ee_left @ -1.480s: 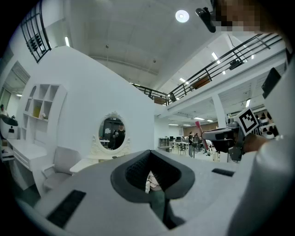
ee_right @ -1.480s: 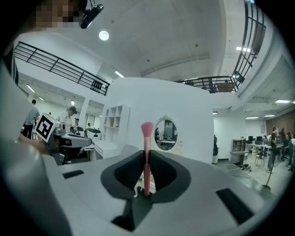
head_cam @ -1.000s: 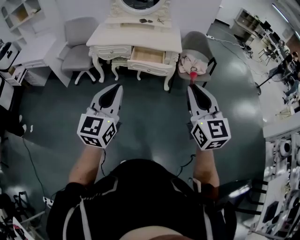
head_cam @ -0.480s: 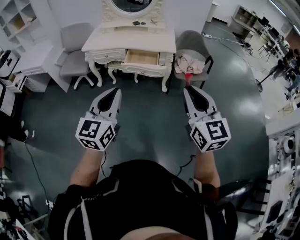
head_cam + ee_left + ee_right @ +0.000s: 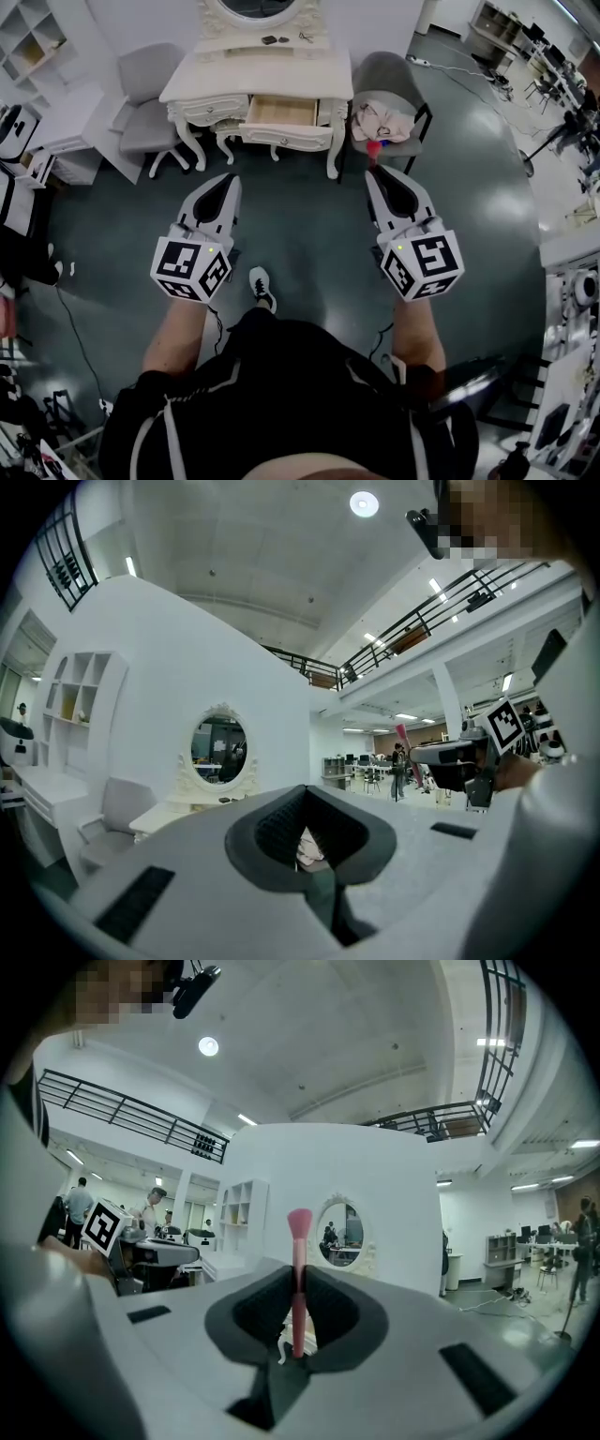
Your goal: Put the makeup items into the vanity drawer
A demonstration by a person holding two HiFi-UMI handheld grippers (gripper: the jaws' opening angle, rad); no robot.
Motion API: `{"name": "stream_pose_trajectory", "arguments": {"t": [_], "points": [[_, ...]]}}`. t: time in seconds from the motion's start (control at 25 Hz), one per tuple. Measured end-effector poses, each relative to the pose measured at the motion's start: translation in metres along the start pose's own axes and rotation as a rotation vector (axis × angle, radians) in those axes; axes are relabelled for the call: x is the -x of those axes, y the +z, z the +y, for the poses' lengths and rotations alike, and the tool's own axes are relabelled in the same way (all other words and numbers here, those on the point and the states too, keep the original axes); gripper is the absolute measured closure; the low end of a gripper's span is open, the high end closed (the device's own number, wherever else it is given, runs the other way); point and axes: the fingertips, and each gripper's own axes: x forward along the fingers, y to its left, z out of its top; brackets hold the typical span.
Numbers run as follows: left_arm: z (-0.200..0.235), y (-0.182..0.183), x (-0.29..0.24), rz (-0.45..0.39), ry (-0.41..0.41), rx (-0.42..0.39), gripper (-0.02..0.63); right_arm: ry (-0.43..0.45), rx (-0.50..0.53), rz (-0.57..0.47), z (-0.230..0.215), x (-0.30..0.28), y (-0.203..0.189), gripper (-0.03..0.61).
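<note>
The white vanity [image 5: 262,80] stands ahead in the head view, with its wooden drawer [image 5: 279,112] pulled open. My right gripper [image 5: 374,171] is shut on a pink makeup brush [image 5: 375,148], whose bristle end pokes out past the tips. In the right gripper view the brush [image 5: 299,1241] stands upright between the pads of the right gripper [image 5: 298,1274], with the oval mirror [image 5: 339,1232] beyond it. My left gripper [image 5: 232,178] is level with it on the left; its jaws meet and hold nothing. The left gripper [image 5: 304,791] faces the mirror [image 5: 219,752].
Small dark items [image 5: 272,39] lie on the vanity top. A grey chair [image 5: 148,98] stands left of the vanity. Another chair [image 5: 392,89] with a pinkish cloth [image 5: 380,124] stands right of it. White shelves [image 5: 37,37] are at far left. My shoe [image 5: 262,287] shows on the dark floor.
The vanity has drifted slightly in the head view as I walk toward it. A shoe has stepped into view below the grippers. Both grippers keep their pose; the brush stays held.
</note>
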Motion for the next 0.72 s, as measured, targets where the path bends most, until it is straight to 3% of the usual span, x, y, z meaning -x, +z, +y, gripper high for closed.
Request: {"name": "stream_pose_trajectory", "arguments": {"t": [0.72], "points": [[0.134, 0.001, -0.118, -0.031, -0.096, 0.026, 0.609, -0.065, 0.007, 0.058, -0.019, -0.16, 0.007, 0.528]]}}
